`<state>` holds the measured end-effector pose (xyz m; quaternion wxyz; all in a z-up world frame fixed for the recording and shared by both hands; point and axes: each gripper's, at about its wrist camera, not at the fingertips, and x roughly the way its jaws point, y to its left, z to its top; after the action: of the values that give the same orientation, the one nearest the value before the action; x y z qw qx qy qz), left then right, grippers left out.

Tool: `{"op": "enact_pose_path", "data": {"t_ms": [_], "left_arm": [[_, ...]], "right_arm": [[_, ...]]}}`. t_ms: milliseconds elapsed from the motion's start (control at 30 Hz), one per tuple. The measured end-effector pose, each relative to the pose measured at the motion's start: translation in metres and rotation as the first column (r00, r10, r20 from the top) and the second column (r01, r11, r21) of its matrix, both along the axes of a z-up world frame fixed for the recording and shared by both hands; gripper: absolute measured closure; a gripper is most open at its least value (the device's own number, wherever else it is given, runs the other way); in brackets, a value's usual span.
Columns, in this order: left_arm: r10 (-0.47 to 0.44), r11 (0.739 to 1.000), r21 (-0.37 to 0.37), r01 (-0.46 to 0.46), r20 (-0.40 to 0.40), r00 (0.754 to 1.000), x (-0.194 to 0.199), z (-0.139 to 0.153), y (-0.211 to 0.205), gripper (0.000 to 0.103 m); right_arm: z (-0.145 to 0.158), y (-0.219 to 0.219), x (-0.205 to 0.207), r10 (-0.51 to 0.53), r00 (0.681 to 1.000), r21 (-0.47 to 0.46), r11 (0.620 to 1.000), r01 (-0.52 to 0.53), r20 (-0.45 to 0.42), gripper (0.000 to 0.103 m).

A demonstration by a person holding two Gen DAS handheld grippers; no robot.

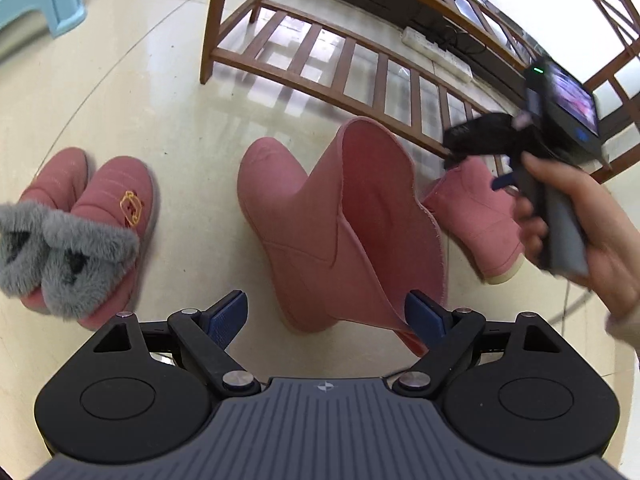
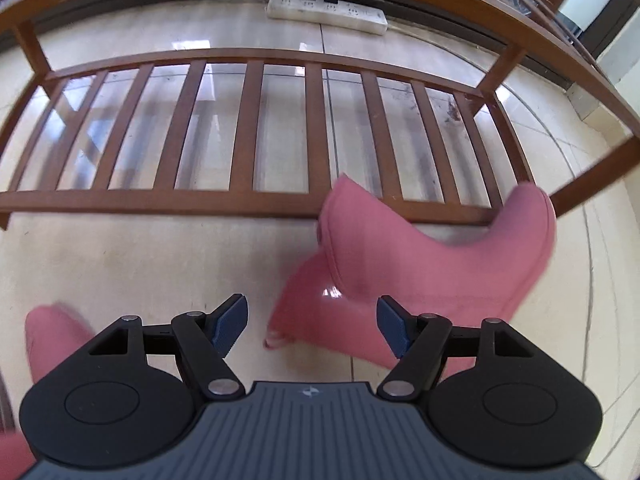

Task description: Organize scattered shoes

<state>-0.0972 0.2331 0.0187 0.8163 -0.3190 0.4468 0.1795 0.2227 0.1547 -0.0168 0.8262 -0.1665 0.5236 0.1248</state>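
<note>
Pink is nearly every shoe here. At the far left a pair of quilted slippers [image 1: 92, 236] with grey fur cuffs stands side by side on the tile floor [image 1: 172, 92], toes toward the rack; this pair looks already sorted. In the middle a tall boot [image 1: 320, 216] stands upright, its soft shaft flaring wide toward the camera. The left gripper [image 1: 326, 316] hovers over it with jaws wide apart; its right pad sits just beside the shaft rim, but nothing is clamped. I judge it is lining up to take that rim. To the right the second boot [image 1: 476, 216] lies on its side, close to the wooden rack [image 1: 360, 80], its pale sole showing. The right gripper [image 2: 312, 326], in a hand [image 1: 592, 232], hangs above this boot [image 2: 420, 260] with jaws also apart and empty, probably preparing to lift it. Both rack shelves seem bare; a power strip [image 2: 328, 10] lies behind.
</note>
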Motion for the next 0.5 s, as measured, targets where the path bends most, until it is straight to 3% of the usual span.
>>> {"op": "enact_pose_path", "data": {"t_ms": [300, 500], "left_arm": [[0.095, 0.995, -0.001, -0.095, 0.049, 0.994, -0.011, 0.017, 0.006, 0.016], [0.146, 0.989, 0.003, -0.146, 0.053, 0.988, -0.013, 0.02, 0.001, 0.016]], "right_arm": [[-0.031, 0.05, 0.018, -0.082, 0.995, -0.151, 0.984, 0.09, 0.059, 0.03], [-0.055, 0.051, 0.025, -0.12, 0.991, -0.258, 0.957, 0.133, 0.065, 0.042]]}}
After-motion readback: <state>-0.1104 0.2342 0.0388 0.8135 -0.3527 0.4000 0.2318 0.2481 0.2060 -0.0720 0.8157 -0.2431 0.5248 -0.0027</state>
